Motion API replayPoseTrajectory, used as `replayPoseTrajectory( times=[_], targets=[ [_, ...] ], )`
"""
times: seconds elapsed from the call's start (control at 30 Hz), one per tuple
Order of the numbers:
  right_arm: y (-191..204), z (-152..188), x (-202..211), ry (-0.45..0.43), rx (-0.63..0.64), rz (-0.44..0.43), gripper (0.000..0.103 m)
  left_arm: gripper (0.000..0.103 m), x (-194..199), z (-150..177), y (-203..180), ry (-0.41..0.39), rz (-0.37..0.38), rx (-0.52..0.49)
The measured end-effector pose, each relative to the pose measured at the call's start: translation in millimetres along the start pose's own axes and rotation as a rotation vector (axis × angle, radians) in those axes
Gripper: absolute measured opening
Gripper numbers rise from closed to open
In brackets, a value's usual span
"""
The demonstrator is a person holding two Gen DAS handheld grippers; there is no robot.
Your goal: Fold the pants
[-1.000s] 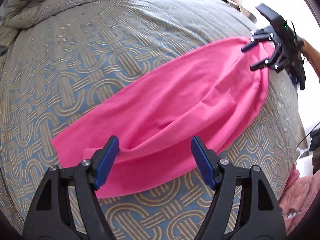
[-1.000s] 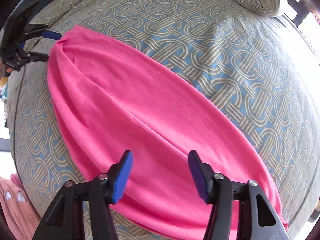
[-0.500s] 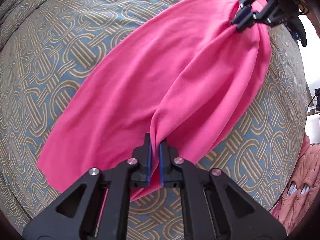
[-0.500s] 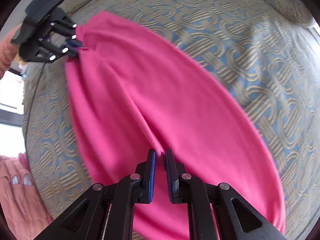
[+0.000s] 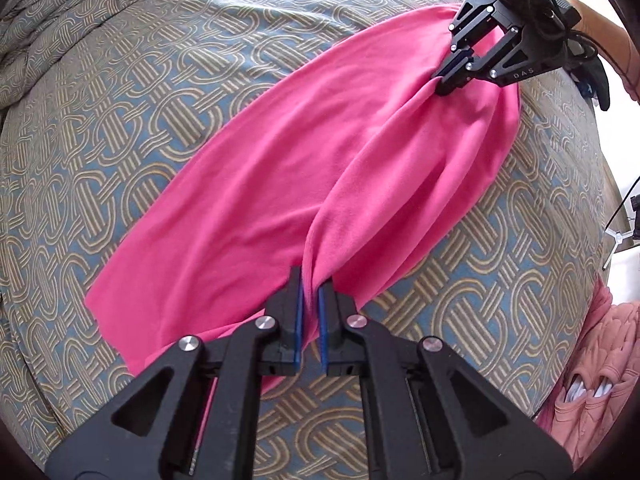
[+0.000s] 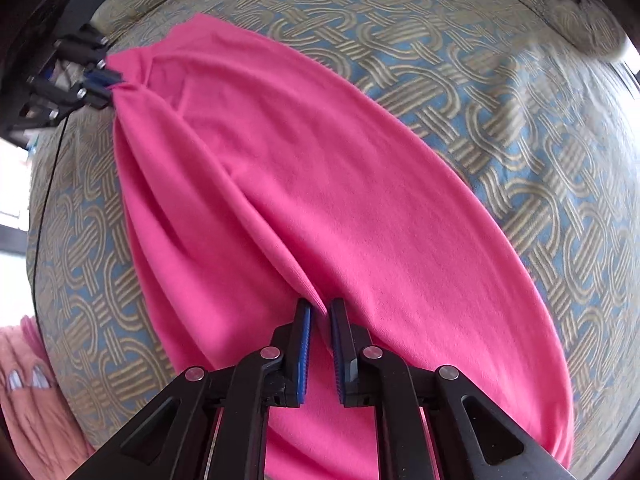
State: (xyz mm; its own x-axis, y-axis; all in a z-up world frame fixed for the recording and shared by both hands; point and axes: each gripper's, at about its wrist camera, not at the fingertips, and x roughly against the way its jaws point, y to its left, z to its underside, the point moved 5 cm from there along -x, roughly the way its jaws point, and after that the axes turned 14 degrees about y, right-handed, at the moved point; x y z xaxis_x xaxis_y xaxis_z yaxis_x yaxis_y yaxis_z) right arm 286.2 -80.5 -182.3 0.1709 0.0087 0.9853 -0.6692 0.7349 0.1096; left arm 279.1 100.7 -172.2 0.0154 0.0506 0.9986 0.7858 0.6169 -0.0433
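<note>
The pink pants [image 5: 288, 176] lie lengthwise on the patterned bedspread [image 5: 132, 80]. My left gripper [image 5: 309, 292] is shut on a pinched ridge of the pink fabric at one end. My right gripper [image 6: 319, 312] is shut on a pinched ridge at the other end of the pants [image 6: 320, 184]. In the left wrist view the right gripper [image 5: 454, 74] shows at the far end, clamped on the cloth. In the right wrist view the left gripper [image 6: 102, 84] shows at the far left, clamped on the cloth. The fabric between them rises in long folds.
A rolled quilt [image 5: 60, 12] of the same pattern lies at the back of the bed; it also shows in the right wrist view [image 6: 568, 4]. Pink slippers [image 5: 600, 372] sit on the floor beside the bed edge. A cable [image 6: 44, 200] hangs over the bed side.
Both grippers went from open above the pants to shut on pinched fabric at each end. The cloth now bunches into ridges between them and lifts slightly.
</note>
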Motion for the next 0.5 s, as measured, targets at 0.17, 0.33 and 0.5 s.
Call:
replayPoseTrajectory(
  times=[0.17,0.33,0.5],
  targets=[
    [1,12,50,-0.176,-0.014,-0.08,0.001,0.007,23,8,3,-0.047,0.058,0.013],
    [-34,-6,86,-0.3,-0.095,-0.062,0.001,0.009,42,-20,48,-0.117,0.011,0.122],
    [-65,-57,54,-0.194,-0.143,0.002,0.007,0.033,7,-45,106,-0.02,-0.046,0.309]
  ],
)
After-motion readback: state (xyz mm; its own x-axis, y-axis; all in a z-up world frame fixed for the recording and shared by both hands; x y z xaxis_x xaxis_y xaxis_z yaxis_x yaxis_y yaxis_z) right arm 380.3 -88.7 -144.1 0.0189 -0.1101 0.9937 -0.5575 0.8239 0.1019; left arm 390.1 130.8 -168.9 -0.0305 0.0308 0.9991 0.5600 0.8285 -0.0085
